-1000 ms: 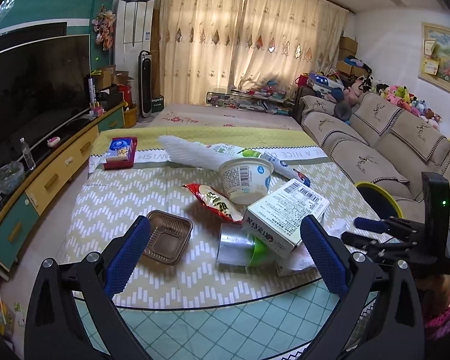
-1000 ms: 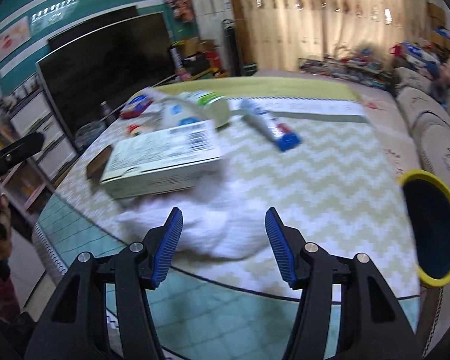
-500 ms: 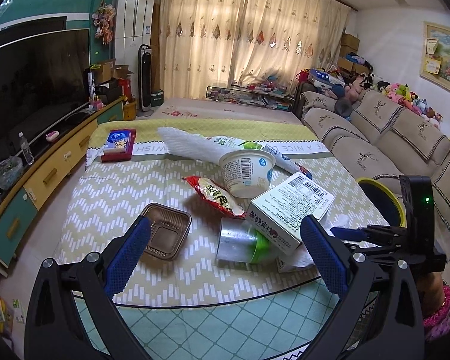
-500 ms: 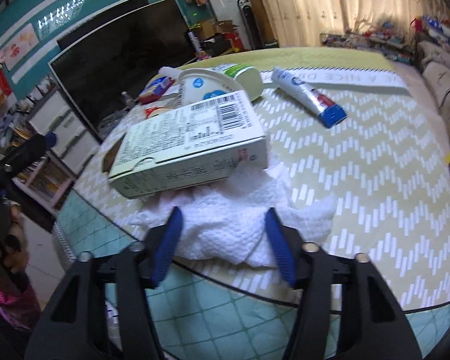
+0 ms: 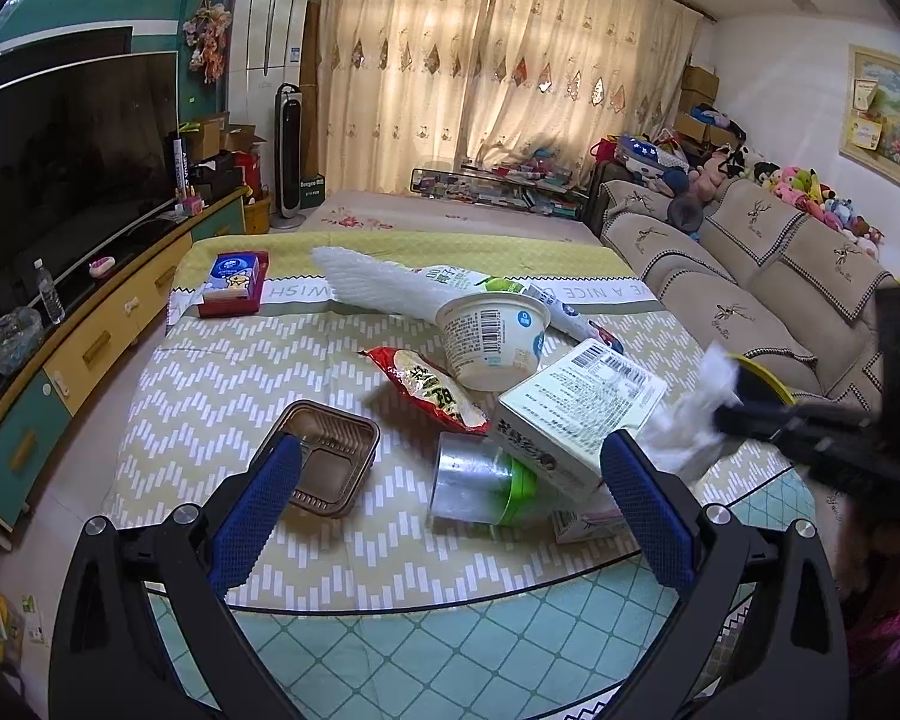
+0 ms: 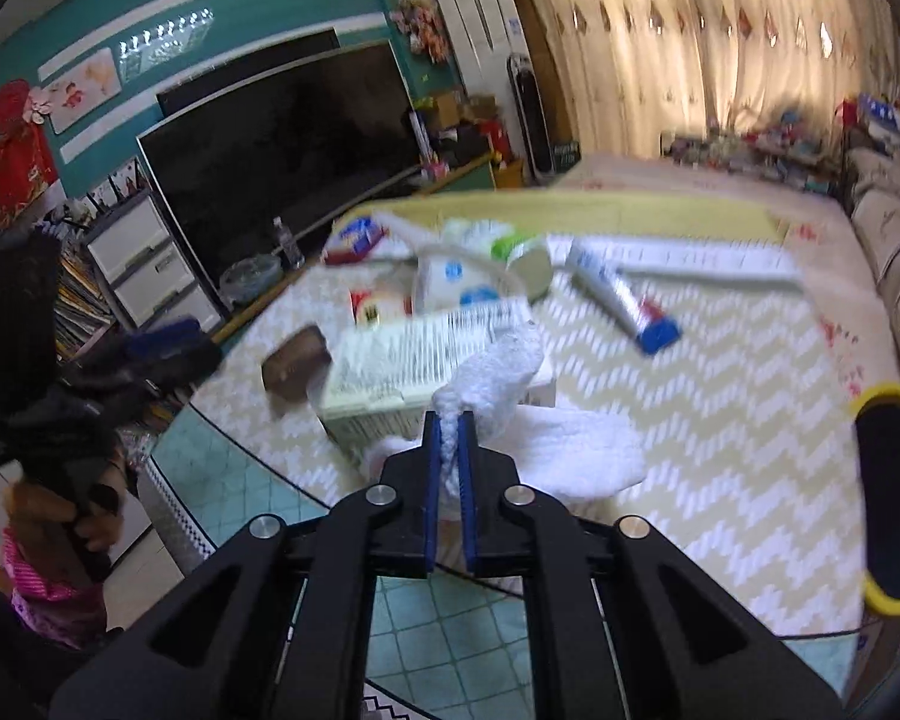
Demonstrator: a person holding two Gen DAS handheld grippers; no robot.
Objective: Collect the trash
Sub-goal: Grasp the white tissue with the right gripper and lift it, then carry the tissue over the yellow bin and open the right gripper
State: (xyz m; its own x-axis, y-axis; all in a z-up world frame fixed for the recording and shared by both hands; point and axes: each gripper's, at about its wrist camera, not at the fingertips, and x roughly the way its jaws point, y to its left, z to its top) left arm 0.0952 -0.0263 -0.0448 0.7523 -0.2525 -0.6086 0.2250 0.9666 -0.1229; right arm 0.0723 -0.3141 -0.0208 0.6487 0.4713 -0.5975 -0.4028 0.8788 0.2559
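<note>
My right gripper (image 6: pixel 449 429) is shut on a white paper towel (image 6: pixel 498 372) and lifts it off the table; the towel also shows at the right of the left wrist view (image 5: pixel 690 420). My left gripper (image 5: pixel 450 468) is open and empty above the near table edge. Trash lies on the cloth-covered table (image 5: pixel 222 372): a brown plastic tray (image 5: pixel 324 450), a red snack bag (image 5: pixel 432 390), a white cup (image 5: pixel 492 336), a white carton (image 5: pixel 576 408), a clear cup with a green end (image 5: pixel 480 480), a toothpaste tube (image 6: pixel 624 300).
A yellow-rimmed bin (image 6: pixel 894 498) stands at the table's right side, also seen in the left wrist view (image 5: pixel 762 378). A red tissue box (image 5: pixel 234 282) and a white foam sleeve (image 5: pixel 384 288) lie at the far end. A sofa (image 5: pixel 750 276) is right, a TV cabinet (image 5: pixel 90 324) left.
My right gripper has shut on the paper towel and raised it off the table. The left gripper has stayed open and nearly still.
</note>
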